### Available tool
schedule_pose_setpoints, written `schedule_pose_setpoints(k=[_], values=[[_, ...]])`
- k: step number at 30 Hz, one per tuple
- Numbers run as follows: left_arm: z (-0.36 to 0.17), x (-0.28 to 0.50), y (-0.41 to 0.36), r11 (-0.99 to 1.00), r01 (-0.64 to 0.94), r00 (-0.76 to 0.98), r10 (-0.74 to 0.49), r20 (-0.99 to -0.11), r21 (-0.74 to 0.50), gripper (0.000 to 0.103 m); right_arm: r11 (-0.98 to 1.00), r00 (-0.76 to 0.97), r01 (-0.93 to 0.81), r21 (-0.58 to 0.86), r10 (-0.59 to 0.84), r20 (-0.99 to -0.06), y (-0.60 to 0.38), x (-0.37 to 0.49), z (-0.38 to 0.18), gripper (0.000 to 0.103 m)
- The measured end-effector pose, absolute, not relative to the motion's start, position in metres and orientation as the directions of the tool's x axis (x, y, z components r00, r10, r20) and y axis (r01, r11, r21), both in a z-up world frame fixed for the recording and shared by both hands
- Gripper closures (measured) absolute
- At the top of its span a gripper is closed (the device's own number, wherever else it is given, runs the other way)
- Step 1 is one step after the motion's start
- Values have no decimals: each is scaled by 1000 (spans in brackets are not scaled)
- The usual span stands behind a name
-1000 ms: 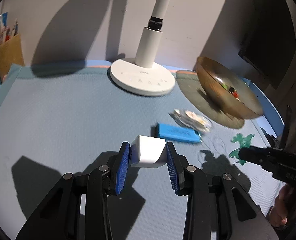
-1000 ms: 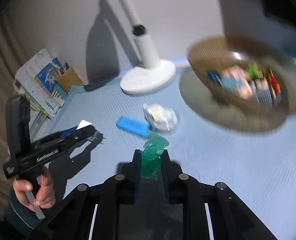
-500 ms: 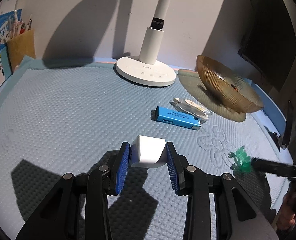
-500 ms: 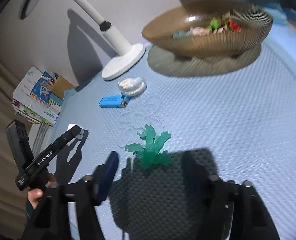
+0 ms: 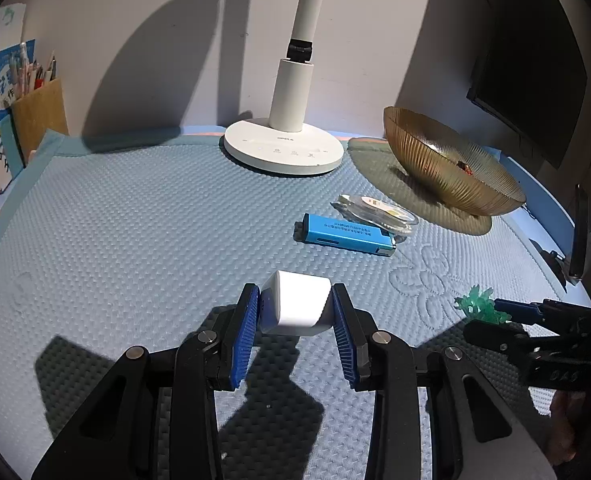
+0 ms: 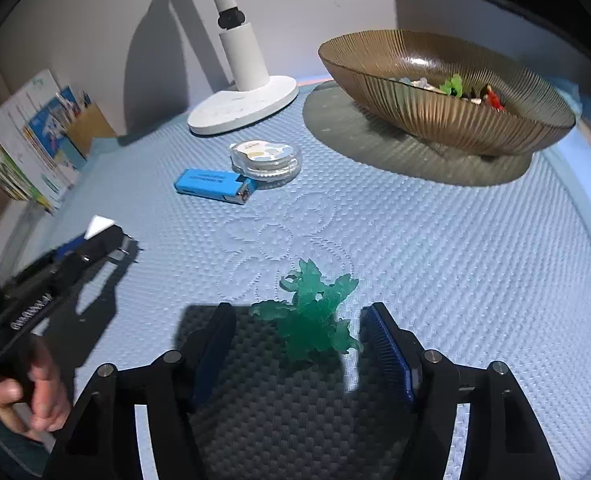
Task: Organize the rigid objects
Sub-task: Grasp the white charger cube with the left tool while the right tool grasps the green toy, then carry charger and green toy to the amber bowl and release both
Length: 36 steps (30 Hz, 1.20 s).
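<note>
My left gripper (image 5: pixel 295 312) is shut on a white cube-shaped block (image 5: pixel 297 308), held low over the blue mat. It also shows in the right wrist view (image 6: pixel 103 236). My right gripper (image 6: pixel 299 332) is open, its jaws wide on either side of a green translucent figurine (image 6: pixel 315 316) that stands on the mat untouched; it also shows in the left wrist view (image 5: pixel 481 308). A blue lighter (image 6: pixel 211 185) and a clear round case (image 6: pixel 265 156) lie mid-mat. A ribbed amber bowl (image 6: pixel 435 104) at the back right holds several small items.
A white lamp base (image 5: pixel 283 148) stands at the back centre. A pencil holder (image 5: pixel 35 120) and books (image 6: pixel 23 152) are at the back left. A dark monitor (image 5: pixel 535 64) hangs behind the bowl. The blue textured mat (image 5: pixel 115 220) covers the table.
My right gripper came down from near the bowl, opened and let the green figurine stand on the mat. My left gripper kept its hold on the white block and stayed about in place.
</note>
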<state>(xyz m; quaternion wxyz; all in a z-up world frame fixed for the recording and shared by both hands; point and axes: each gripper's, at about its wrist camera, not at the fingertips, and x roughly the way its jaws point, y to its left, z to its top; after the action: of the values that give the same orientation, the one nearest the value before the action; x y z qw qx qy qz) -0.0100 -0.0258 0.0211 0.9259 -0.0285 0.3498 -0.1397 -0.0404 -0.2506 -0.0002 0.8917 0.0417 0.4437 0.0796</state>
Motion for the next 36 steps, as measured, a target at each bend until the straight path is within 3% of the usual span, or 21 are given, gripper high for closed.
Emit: schedule_pose_setpoints(k=[2,5,14,19,27,32,36], values=[[21,-10,-27,961,238,717,-273,-642,-142,70,993,602,-92,71,112,-790,-243,-41,-2,48],[20,-11,-28,963,234,719,-264,-643,-134,70,997,618,-78,25,68,-783,-241,-44,-2,67],[28,-5,-36,956,255,695,-284,-660,-143,70,990,691,-62,127,134,-710,-276,-64,35,67],[76,9,-63,933,338,721,-342,-603,-125,70,988,755,-32,152,123,-645,-317,-56,88,67],[150,66,-144,885,457,738,-430,-520,-84,70,979,834,118,166,-7,-552,-396,-7,162,67],[150,117,-185,861,472,676,-490,-550,-187,70,963,830,165,214,-19,-557,-431,30,168,67],[126,138,-212,863,466,638,-482,-601,-197,70,952,791,215,216,-40,-611,-449,55,146,67]])
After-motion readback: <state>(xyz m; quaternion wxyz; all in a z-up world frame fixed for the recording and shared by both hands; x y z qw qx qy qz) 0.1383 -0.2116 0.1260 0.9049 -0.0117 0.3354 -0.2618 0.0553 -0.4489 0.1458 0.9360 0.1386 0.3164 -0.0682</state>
